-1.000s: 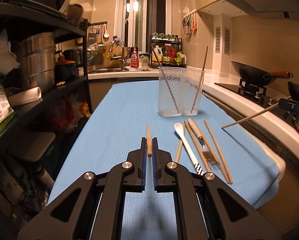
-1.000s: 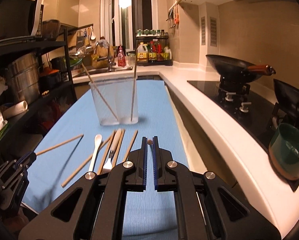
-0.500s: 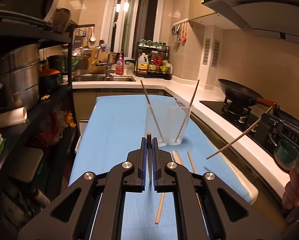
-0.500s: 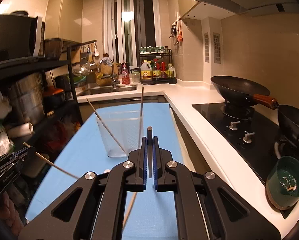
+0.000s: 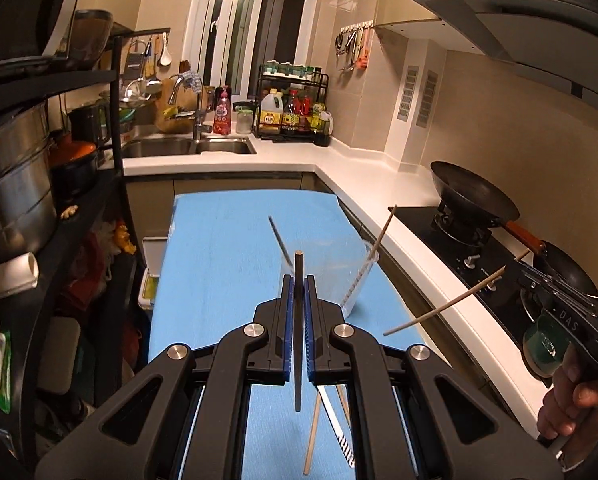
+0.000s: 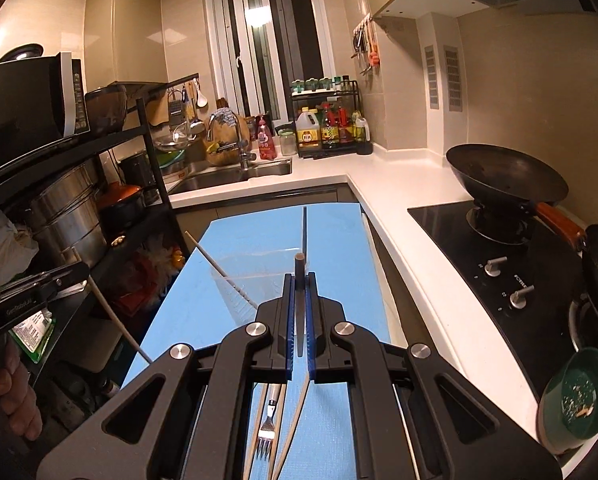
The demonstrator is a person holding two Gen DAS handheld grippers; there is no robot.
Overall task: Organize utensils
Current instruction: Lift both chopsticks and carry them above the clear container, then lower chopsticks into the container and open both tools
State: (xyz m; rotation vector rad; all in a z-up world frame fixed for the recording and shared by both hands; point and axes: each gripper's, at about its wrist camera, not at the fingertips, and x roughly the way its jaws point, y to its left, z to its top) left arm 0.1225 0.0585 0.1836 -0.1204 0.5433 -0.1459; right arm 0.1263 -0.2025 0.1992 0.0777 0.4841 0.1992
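My left gripper (image 5: 298, 280) is shut on a wooden chopstick (image 5: 298, 360) that stands nearly upright between its blue pads, above the blue mat (image 5: 219, 260). Just beyond it to the right stands a clear cup (image 5: 355, 284) with two chopsticks leaning inside. My right gripper (image 6: 299, 280) is shut on a second chopstick (image 6: 299, 264), high over the same cup (image 6: 251, 284). A fork (image 6: 267, 436) and loose chopsticks lie on the mat (image 6: 339, 260) below. Each view shows the other gripper at its edge with its chopstick (image 5: 443, 308) (image 6: 115, 320) slanting out.
A black wok (image 5: 475, 200) and a green bowl (image 6: 575, 396) sit on the stove at right, beside the white counter (image 5: 371, 184). A black rack (image 5: 115, 184) with steel pots stands at left. The sink (image 5: 187, 146) is at the back.
Both grippers have risen from the mat with their chopsticks, which now hang upright. The cup and the loose utensils sit lower in both views.
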